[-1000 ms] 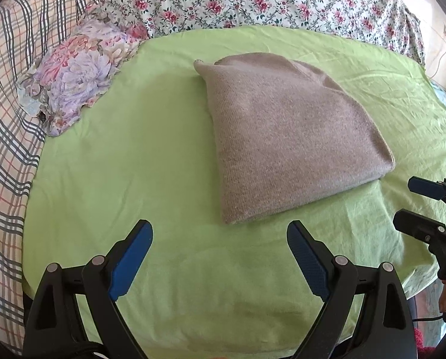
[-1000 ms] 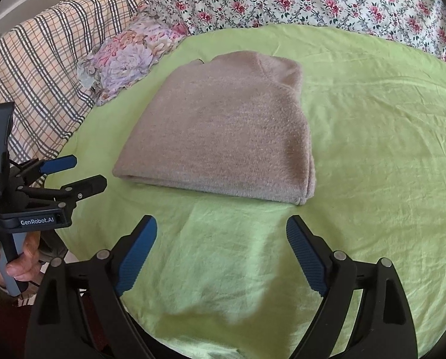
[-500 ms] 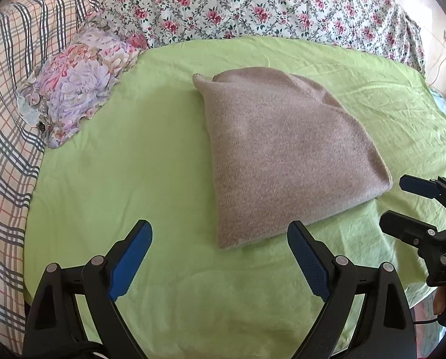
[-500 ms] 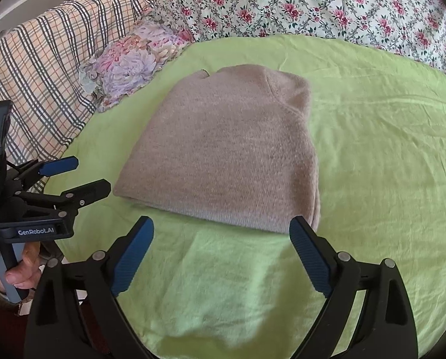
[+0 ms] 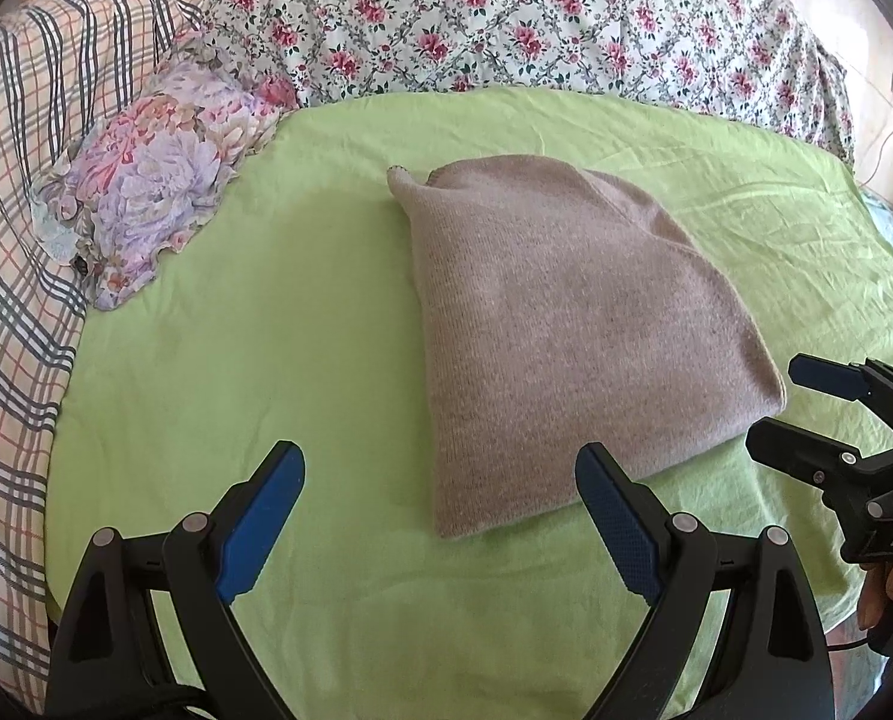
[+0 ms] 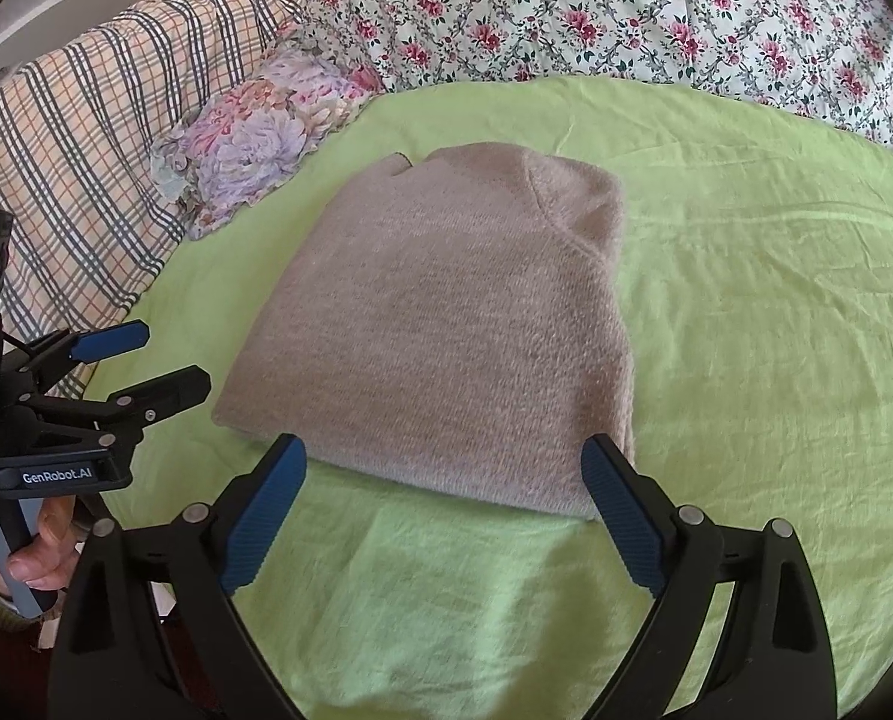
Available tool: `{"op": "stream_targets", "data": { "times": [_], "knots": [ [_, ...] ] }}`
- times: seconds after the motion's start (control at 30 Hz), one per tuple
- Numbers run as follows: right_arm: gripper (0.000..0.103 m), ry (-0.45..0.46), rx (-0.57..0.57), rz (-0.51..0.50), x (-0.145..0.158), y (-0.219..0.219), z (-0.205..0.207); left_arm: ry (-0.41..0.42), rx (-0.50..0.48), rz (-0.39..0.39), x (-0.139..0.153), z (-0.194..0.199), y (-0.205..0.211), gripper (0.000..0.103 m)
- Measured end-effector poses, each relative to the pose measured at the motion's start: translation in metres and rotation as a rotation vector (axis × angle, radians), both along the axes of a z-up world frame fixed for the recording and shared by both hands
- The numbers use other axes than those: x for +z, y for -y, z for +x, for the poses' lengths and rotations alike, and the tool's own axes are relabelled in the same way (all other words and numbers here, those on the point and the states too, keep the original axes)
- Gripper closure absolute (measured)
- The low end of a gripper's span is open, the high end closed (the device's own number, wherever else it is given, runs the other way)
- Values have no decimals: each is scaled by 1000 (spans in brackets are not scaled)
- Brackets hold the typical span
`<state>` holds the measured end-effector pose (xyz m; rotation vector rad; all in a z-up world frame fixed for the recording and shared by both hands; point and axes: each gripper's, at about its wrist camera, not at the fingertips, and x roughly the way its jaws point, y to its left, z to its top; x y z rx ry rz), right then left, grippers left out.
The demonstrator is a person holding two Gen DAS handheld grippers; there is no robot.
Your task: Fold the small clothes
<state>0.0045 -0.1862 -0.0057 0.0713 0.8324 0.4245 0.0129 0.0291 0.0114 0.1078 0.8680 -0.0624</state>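
Left gripper (image 5: 440,477): fingers (image 5: 263,516) spread wide, nothing between them, poised above the green sheet (image 5: 218,408) just short of the near left corner of the sweater (image 5: 566,330). Right gripper (image 6: 443,471): fingers (image 6: 623,519) likewise released and empty, tips level with the sweater's near edge, one at each end of it. No contact with the knit visible in either view.

Sweater: beige knit, already folded into a compact, roughly rectangular packet, lying flat on the sheet near the middle of the bed. Layered edges facing the grippers; a raglan seam and a small protruding corner visible at the far end.

Change noted over the past second: both grippers advanced toward the garment. Near edge previously well clear of the fingertips, now meeting them in the right wrist view, with the corner close between the left fingers. Finger spread unchanged; sweater undisturbed.

Judgement: approach phase for a further fold or a lift of the finished packet; which of the two, not determinable. Clean pinch through all layers at both near corners required, otherwise top layer likely to peel and spoil the fold.

Surroundings: floral pillow (image 5: 146,180) to the left, floral quilt (image 5: 536,24) behind, plaid blanket (image 5: 20,192) at far left, all well apart from the sweater.
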Motion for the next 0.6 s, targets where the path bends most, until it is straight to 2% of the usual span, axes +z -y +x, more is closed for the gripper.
{"op": "stream_targets", "data": {
  "times": [0.6],
  "knots": [
    [10,5,3,3,5,-3,14,9,-7,-9,4,14,2,10]
  ]
}}
